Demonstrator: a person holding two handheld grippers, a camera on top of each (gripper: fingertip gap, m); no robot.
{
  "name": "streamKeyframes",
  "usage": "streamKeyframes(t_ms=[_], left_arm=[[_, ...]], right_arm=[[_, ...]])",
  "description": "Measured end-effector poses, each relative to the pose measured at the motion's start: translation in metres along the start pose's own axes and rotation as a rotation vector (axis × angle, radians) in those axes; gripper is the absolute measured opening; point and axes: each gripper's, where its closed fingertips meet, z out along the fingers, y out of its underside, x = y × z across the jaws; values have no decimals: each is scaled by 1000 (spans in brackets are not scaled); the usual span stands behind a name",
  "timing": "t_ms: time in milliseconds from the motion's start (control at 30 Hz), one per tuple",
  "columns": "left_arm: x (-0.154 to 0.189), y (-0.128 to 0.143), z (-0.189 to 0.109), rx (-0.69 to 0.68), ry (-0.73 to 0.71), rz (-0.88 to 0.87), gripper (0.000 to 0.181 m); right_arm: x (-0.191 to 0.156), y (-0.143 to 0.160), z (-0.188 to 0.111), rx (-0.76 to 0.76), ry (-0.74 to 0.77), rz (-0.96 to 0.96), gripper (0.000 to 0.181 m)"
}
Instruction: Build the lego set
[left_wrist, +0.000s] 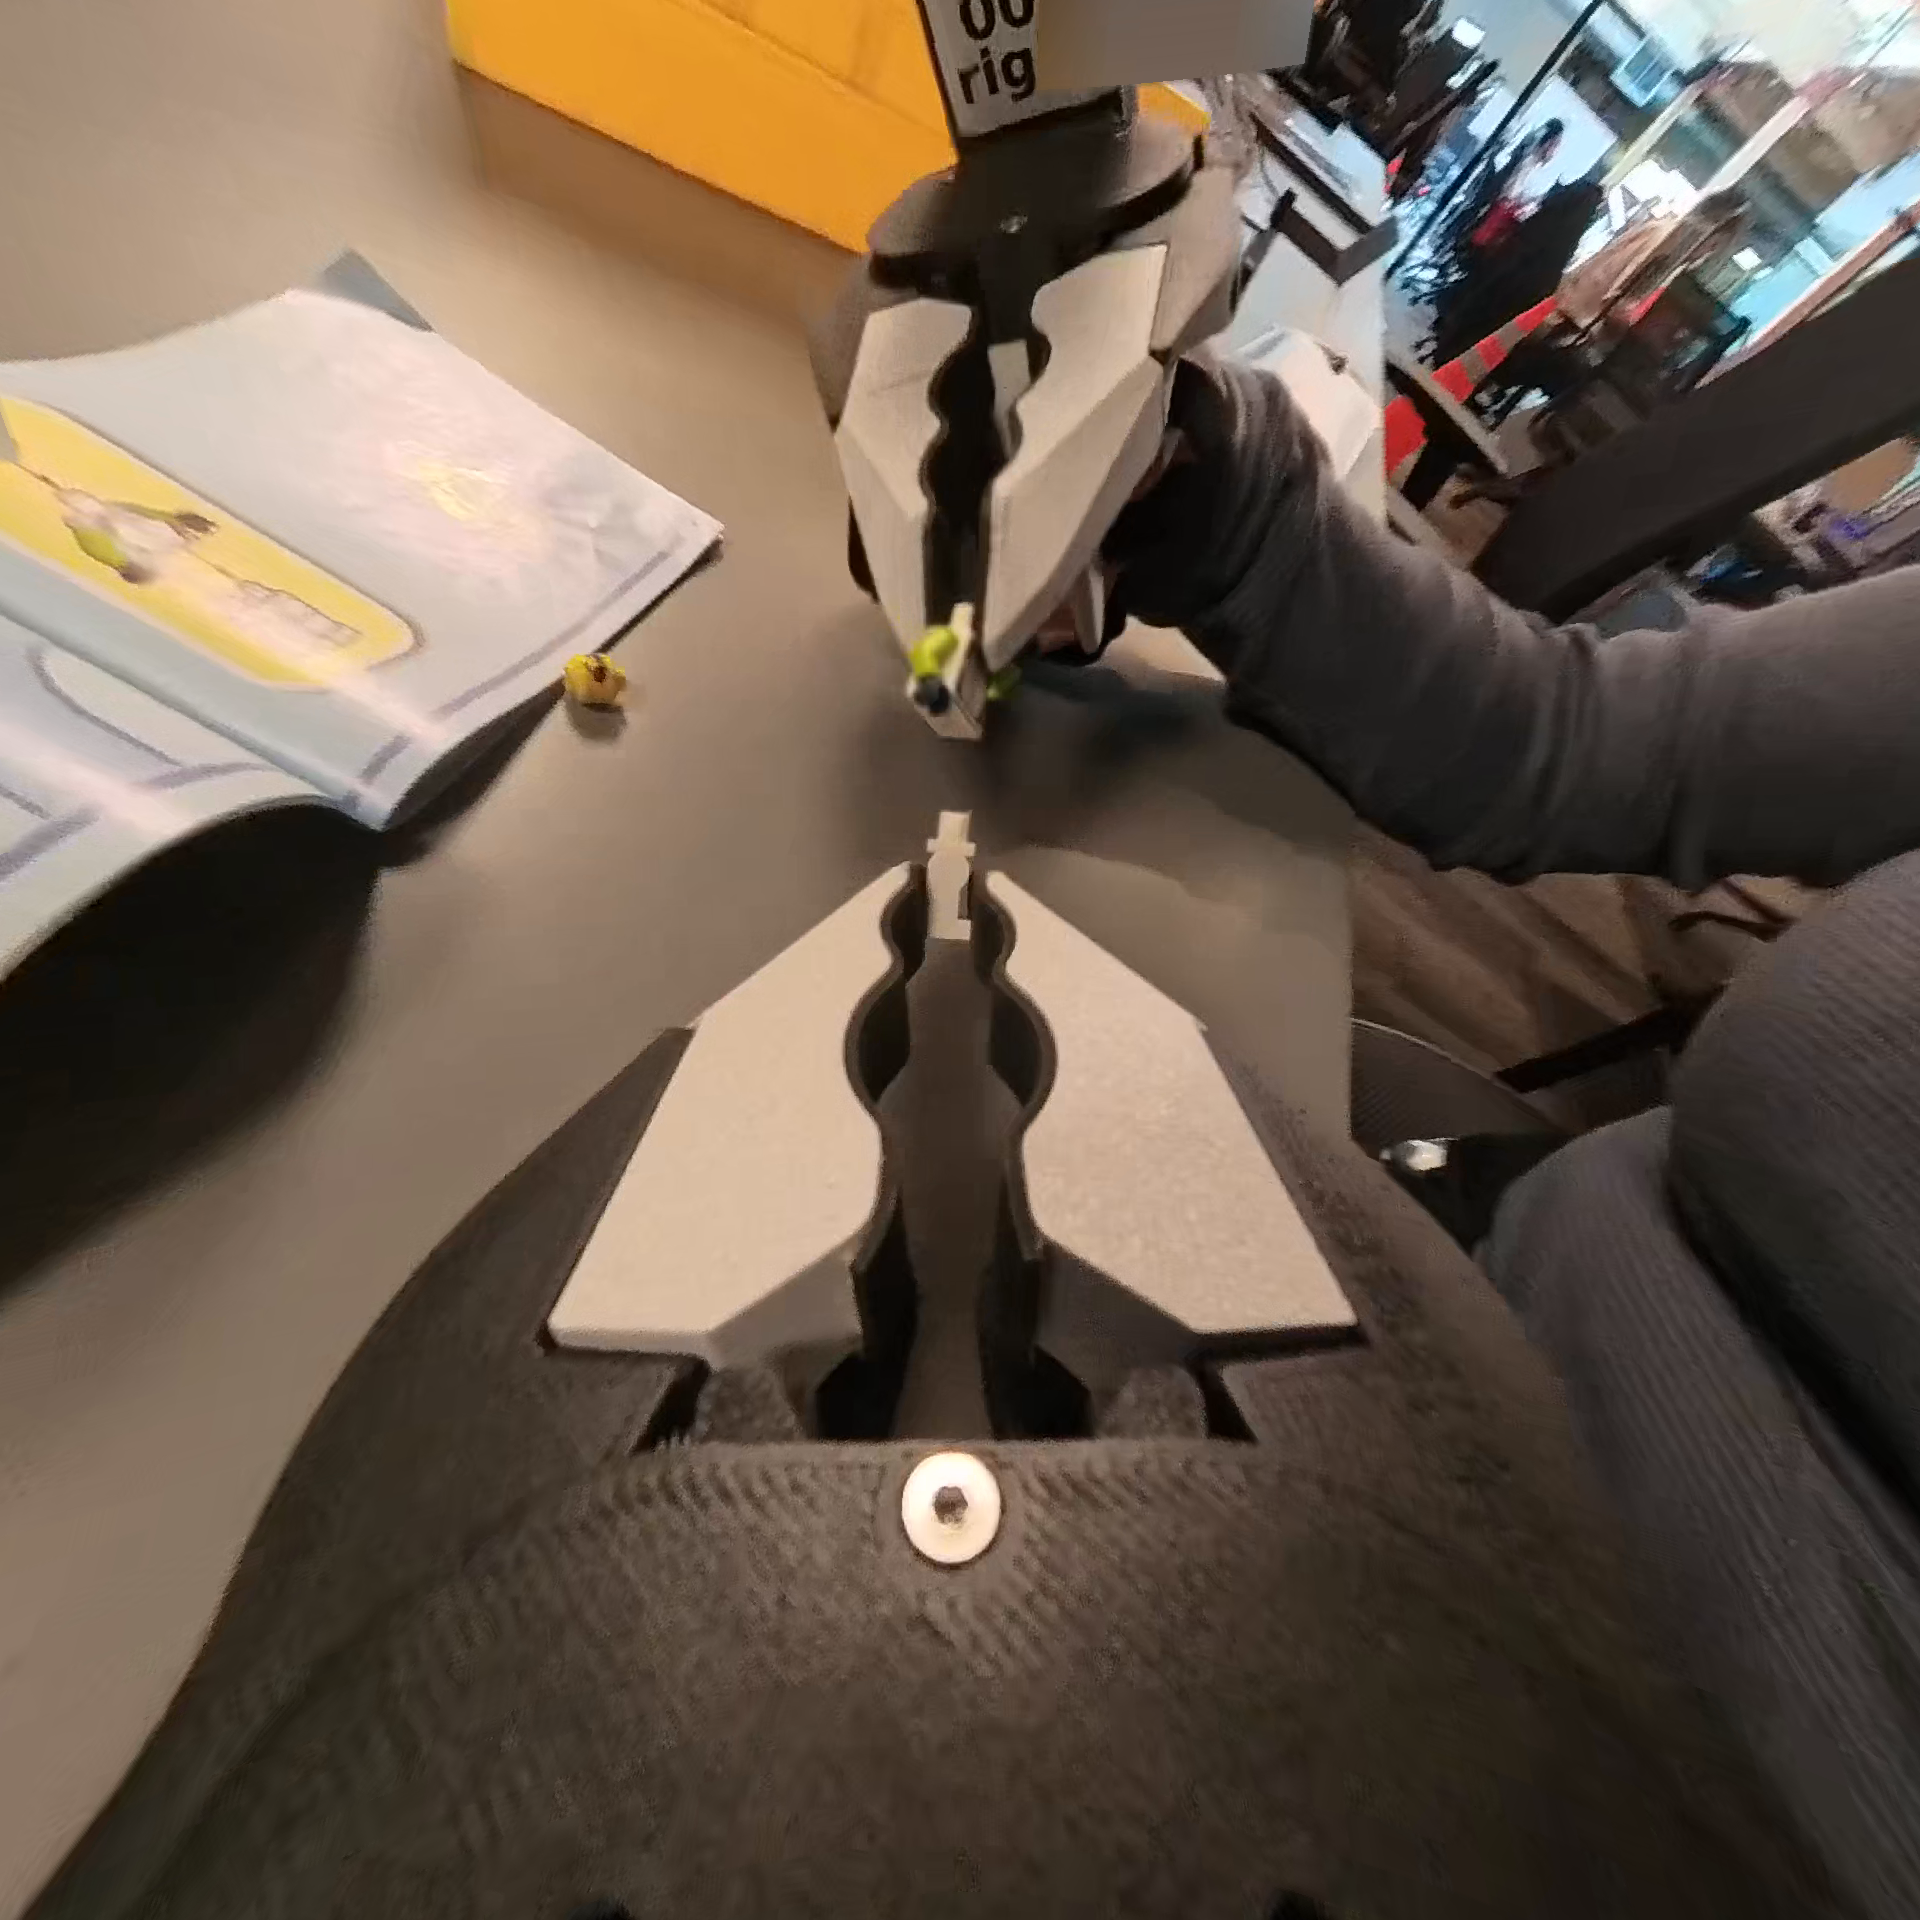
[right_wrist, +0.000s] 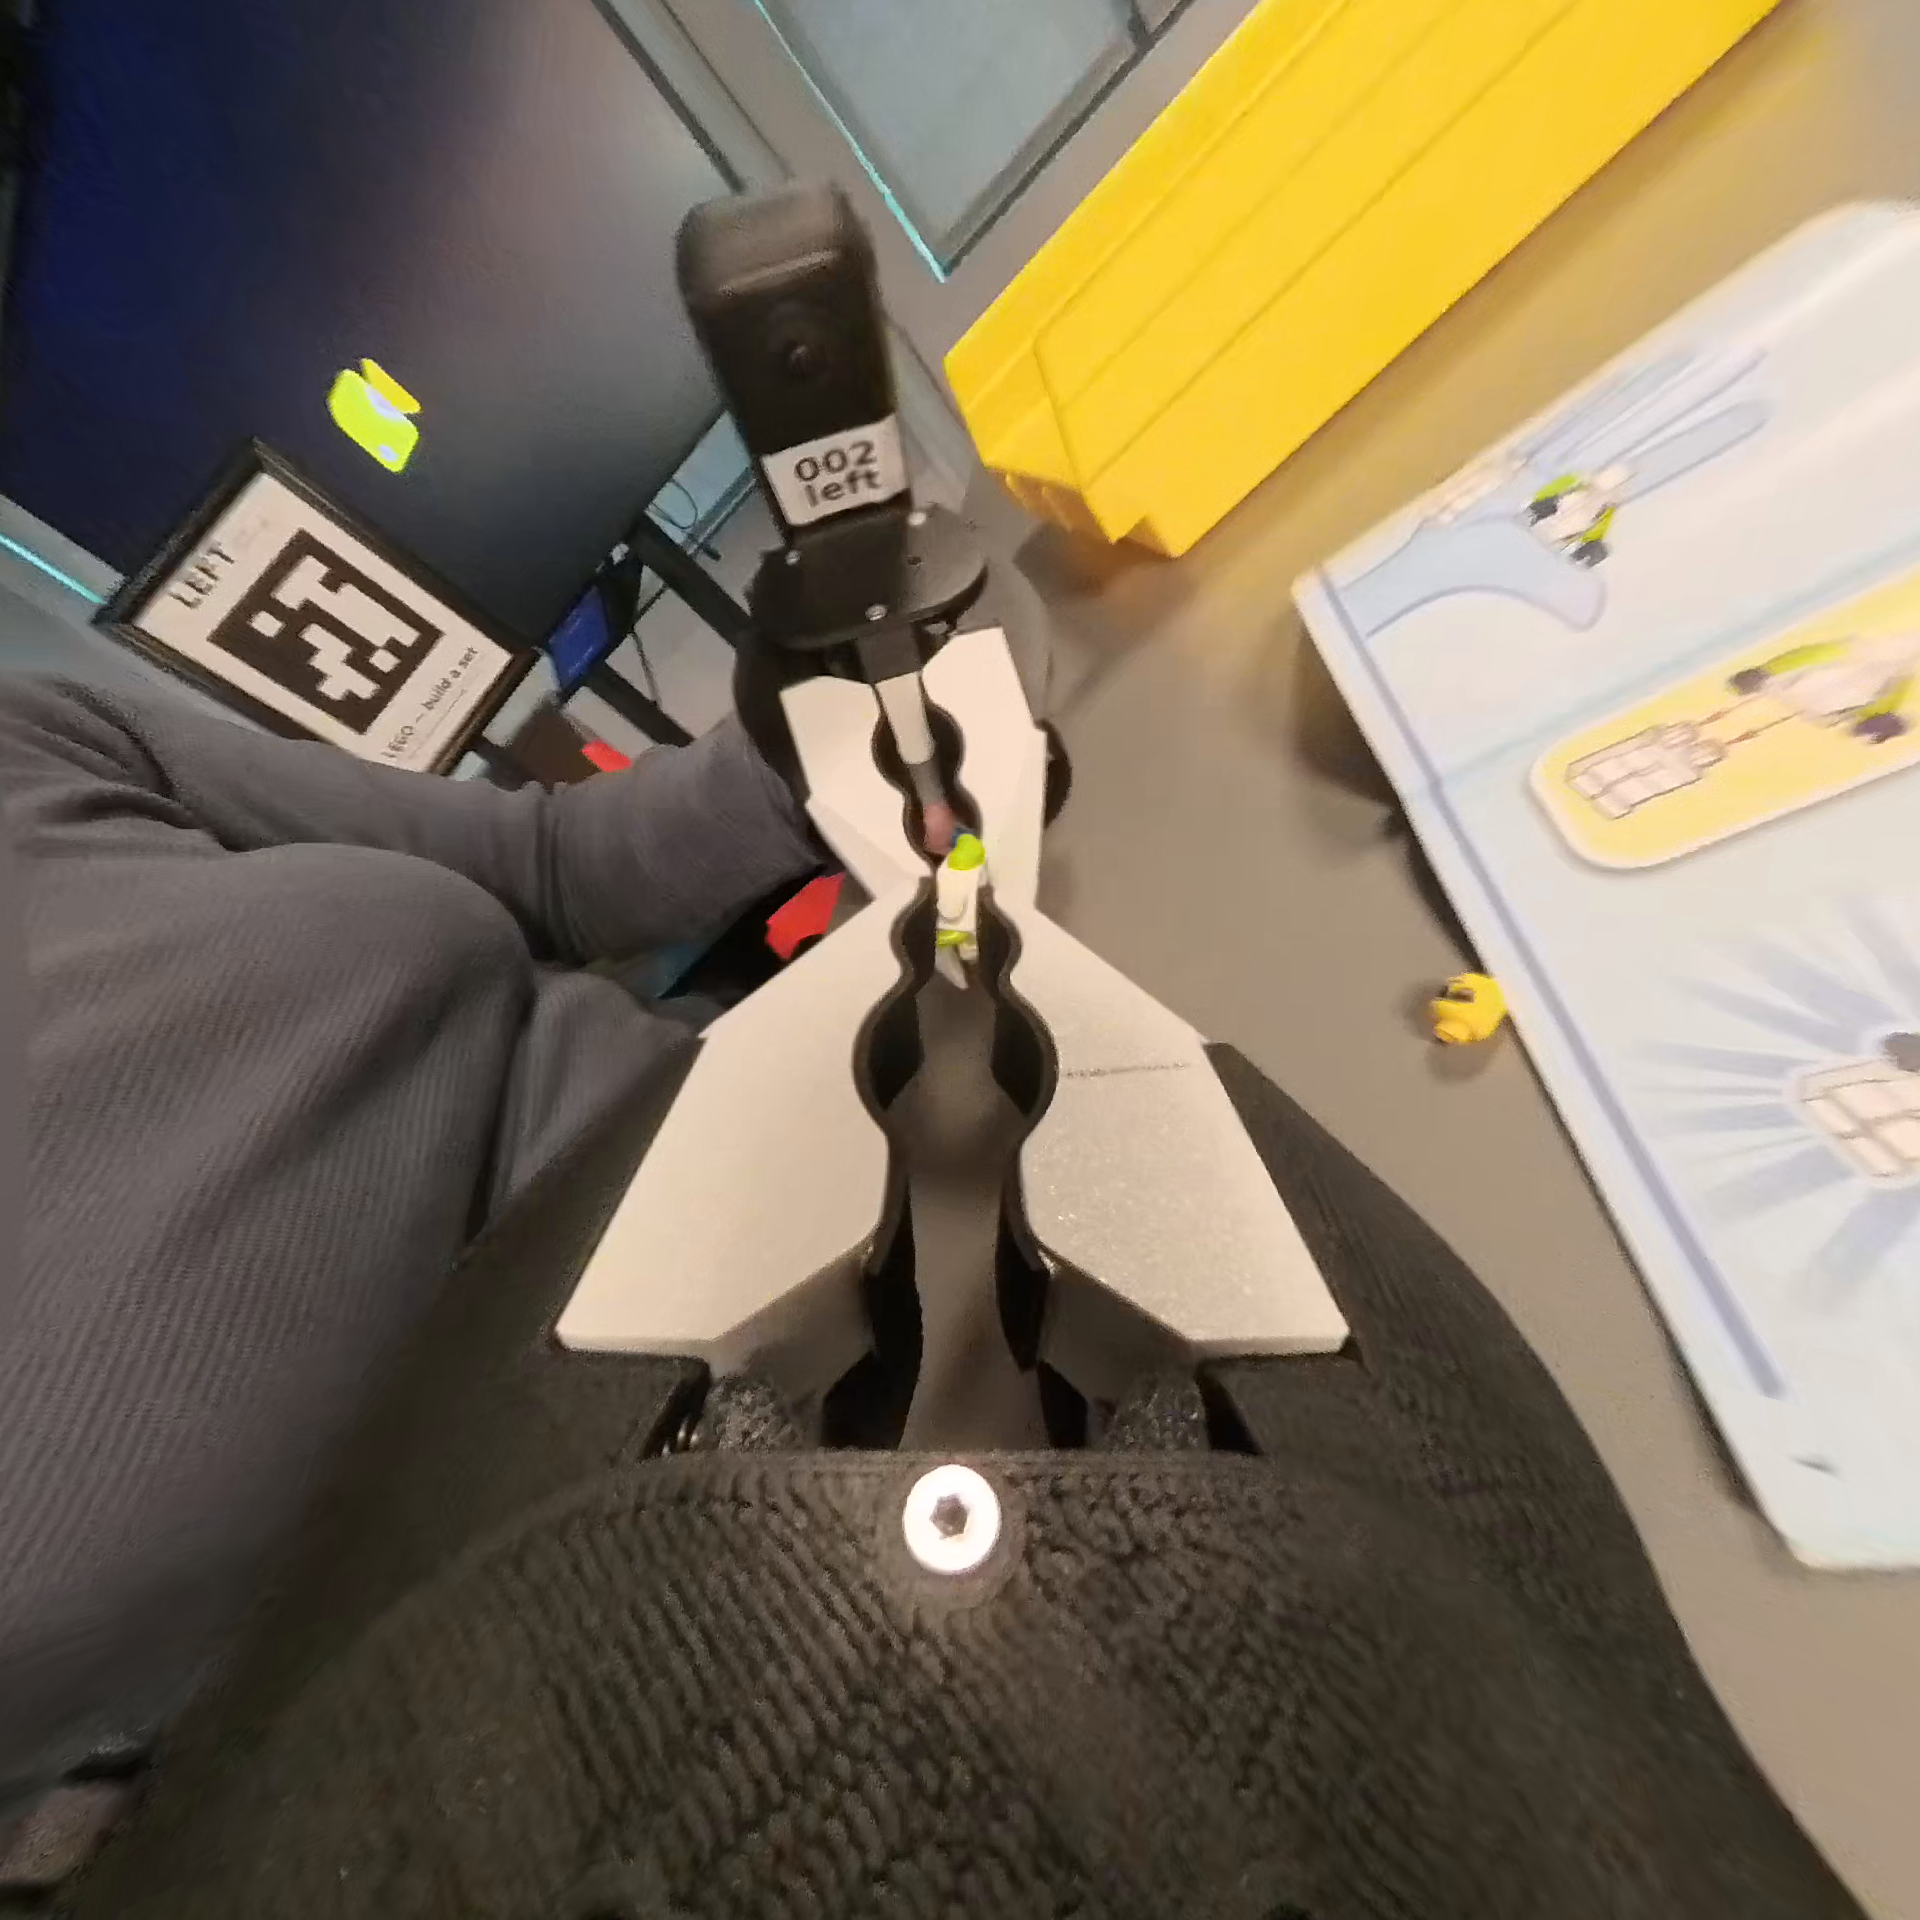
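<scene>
Left wrist view, instruction booklet (left_wrist: 312, 540), yellow piece (left_wrist: 594, 678), yellow bin (left_wrist: 717, 94).

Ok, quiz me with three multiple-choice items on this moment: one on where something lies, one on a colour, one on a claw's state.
1. Where is the small yellow piece? A in the bin; B on the table beside the booklet; C on the booklet.
2. What colour is the small part in the left claw? A red; B white; C blue.
3. The right claw is: A open and empty; B lying on the table; C shut on the white and lime figure.
Answers: 1 B, it lies loose by the booklet's edge; 2 B, it shows white past the tips; 3 C, the figure is pinched between its tips.
</scene>
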Motion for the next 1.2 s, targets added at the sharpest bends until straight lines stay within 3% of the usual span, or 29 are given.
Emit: streamKeyframes(t_ms=[200,367,533,833,1000,1200], left_arm=[[21,-1,-2,9,219,-93,7],[29,-10,-11,75,314,-124,7],[35,-11,-13,84,357,-131,7],[23,-10,-9,88,238,-104,6],[12,2,-1,-9,76,17,6],[9,12,4,-83,15,94,6]], right_arm=[[-17,1,5,9,-196,229,5],[-27,1,6,9,-314,375,5],[-24,1,8,13,-304,393,5],[-10,8,7,-41,-90,115,5],[-5,18,6,-131,33,-228,6],[-10,27,9,-170,-6,-248,5]])
